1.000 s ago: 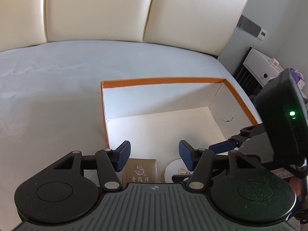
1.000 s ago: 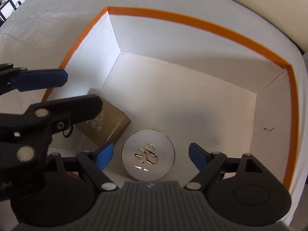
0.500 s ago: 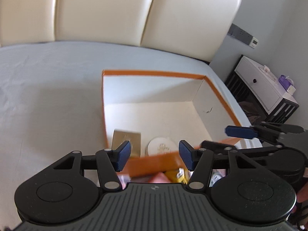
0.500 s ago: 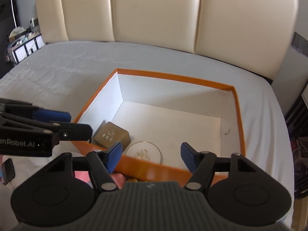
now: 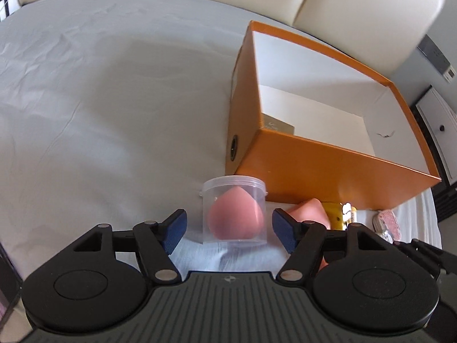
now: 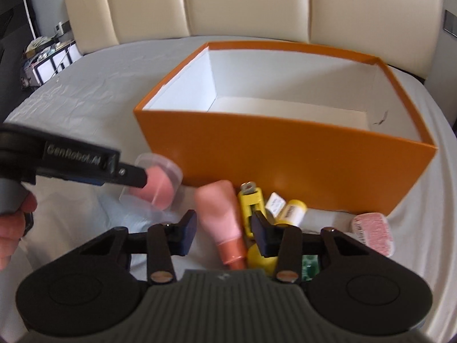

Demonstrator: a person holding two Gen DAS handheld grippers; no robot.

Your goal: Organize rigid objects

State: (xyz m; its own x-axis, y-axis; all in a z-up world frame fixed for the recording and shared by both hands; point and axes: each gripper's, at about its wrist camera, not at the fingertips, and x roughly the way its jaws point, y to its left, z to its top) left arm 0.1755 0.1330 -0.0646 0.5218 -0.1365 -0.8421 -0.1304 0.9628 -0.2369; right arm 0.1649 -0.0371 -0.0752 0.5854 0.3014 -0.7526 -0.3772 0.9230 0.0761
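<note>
**Both grippers low before the orange box**

The left gripper [image 5: 230, 230], jaws just widening, stands apart around a clear jar [image 5: 234, 210] with a pink sponge, not pressing it. The right gripper [image 6: 224, 230], jaws just narrowing, flanks a pink bottle [image 6: 221, 214]; contact is unclear through blur. Only the right view shows the yellow items [image 6: 251, 203] and a hand [image 6: 12, 225]. Only the left view glimpses a gold packet [image 5: 278, 127] inside the orange box [image 5: 328, 165] on the bed [image 5: 100, 100].
</note>
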